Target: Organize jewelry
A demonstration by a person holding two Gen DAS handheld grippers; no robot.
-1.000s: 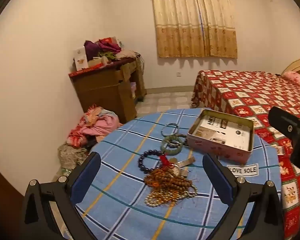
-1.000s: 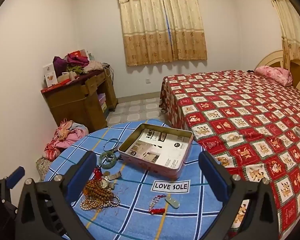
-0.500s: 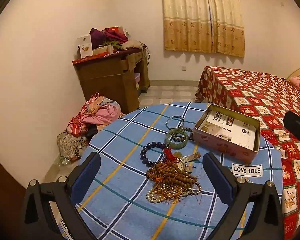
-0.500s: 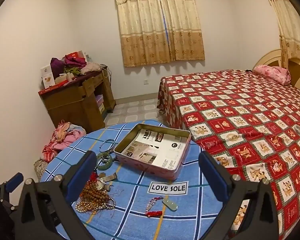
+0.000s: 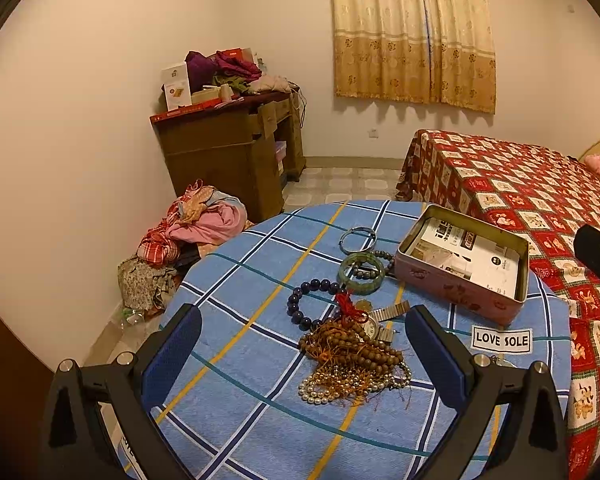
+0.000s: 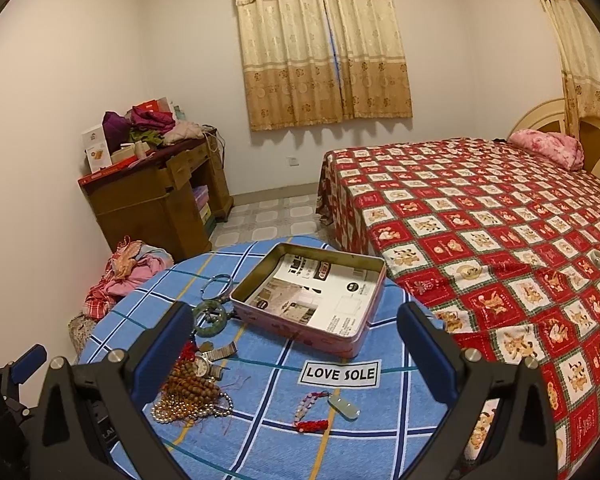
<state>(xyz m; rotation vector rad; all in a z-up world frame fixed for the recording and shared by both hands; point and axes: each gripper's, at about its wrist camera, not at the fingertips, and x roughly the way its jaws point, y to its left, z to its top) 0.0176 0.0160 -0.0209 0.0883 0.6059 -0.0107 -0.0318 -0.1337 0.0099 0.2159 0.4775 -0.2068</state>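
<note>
While you hover both tools over the blue plaid tablecloth [image 5: 236, 312], the layout runs so:
Left gripper [image 5: 302, 344]: your fingers are spread wide, empty, framing the jewelry heap.
Dark bead bracelet [image 5: 306, 304]: lies flat at the heap's left edge.
Wooden prayer beads [image 5: 356, 350]: piled on a pearl strand [image 5: 332, 390], with a wristwatch [image 5: 374, 326] touching them.
Green jade bangle [image 5: 360, 268]: sits just beside the tin, a silver bangle [image 5: 357, 239] behind it.
Pink tin [image 6: 312, 296]: open, paper-lined, no jewelry inside.
Right gripper [image 6: 294, 350]: your fingers are released, empty.
Jade pendant [image 6: 343, 406]: on its red-tasselled cord near the "LOVE SOLE" label [image 6: 341, 373].
</note>
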